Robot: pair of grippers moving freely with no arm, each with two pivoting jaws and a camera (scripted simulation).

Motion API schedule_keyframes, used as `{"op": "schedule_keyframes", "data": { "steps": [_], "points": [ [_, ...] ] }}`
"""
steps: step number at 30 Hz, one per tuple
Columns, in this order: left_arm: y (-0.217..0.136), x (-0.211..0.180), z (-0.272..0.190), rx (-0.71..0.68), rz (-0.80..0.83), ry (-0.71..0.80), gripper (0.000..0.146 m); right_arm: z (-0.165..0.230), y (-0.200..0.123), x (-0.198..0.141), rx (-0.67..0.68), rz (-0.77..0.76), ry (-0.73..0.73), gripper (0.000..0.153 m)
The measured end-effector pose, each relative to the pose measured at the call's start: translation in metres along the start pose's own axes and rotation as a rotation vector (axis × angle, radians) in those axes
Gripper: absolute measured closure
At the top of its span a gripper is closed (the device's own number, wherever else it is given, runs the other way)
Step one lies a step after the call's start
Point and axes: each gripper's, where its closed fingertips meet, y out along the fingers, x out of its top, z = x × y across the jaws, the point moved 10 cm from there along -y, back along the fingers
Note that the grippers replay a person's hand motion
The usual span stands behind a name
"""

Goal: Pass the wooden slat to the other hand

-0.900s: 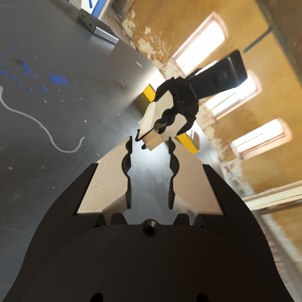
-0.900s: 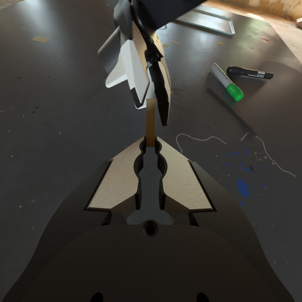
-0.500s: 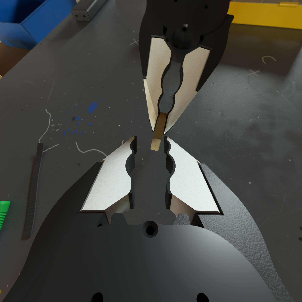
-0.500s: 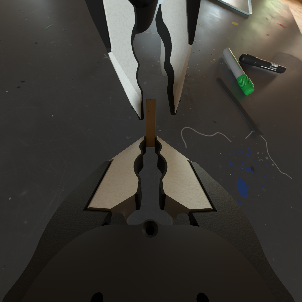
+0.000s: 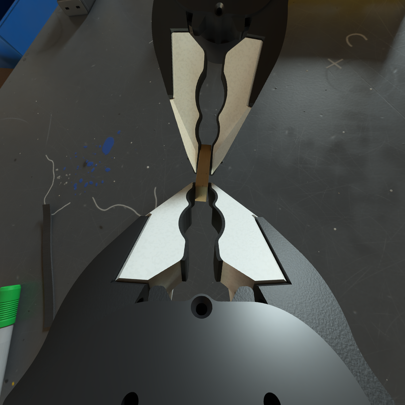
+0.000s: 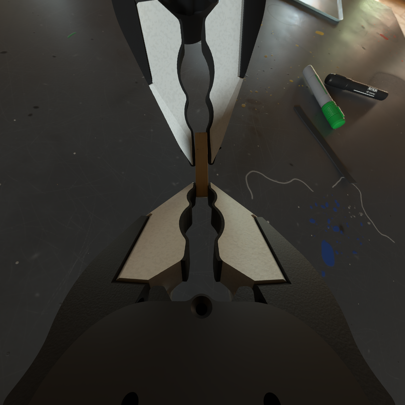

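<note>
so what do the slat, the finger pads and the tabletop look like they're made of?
Slat: looks like wood, tan-brown, matte, faintly speckled. Finger pads: pale, finely mottled matte sheet, perhaps fibreboard or card, set in black textured bodies that look like plastic; can't tell for certain. Tabletop: dark grey, hard and slightly glossy, with fine scratches and paint spatter; possibly painted metal or laminate.
</note>
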Motion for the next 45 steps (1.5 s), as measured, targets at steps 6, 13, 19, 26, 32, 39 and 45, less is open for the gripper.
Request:
{"op": "schedule_keyframes", "data": {
  "steps": [6,13,19,26,32,39,45],
  "points": [
    [-0.003,-0.005,0.006,0.076,0.039,-0.011,0.137,-0.011,-0.005,-0.016,0.036,0.039,0.153,0.112],
    [-0.004,-0.011,0.007,0.077,0.057,-0.027,0.137,-0.007,0.001,-0.020,0.063,0.118,0.161,0.109],
    [-0.004,-0.013,0.007,0.062,0.064,-0.024,0.137,0.000,0.006,-0.015,0.056,0.141,0.153,0.111],
    [-0.003,-0.013,0.007,0.053,0.061,-0.020,0.137,0.005,0.005,-0.009,-0.019,0.123,0.239,0.109],
    [-0.003,-0.012,0.007,0.058,0.049,-0.024,0.137,0.004,0.008,-0.010,-0.126,0.202,0.195,0.122],
    [-0.004,-0.011,0.007,0.051,0.043,-0.018,0.137,-0.001,0.002,-0.017,-0.079,0.161,0.202,0.128],
    [-0.004,-0.010,0.006,0.041,0.053,-0.014,0.137,-0.013,-0.001,-0.022,0.047,0.094,0.208,0.125]
  ]
}}
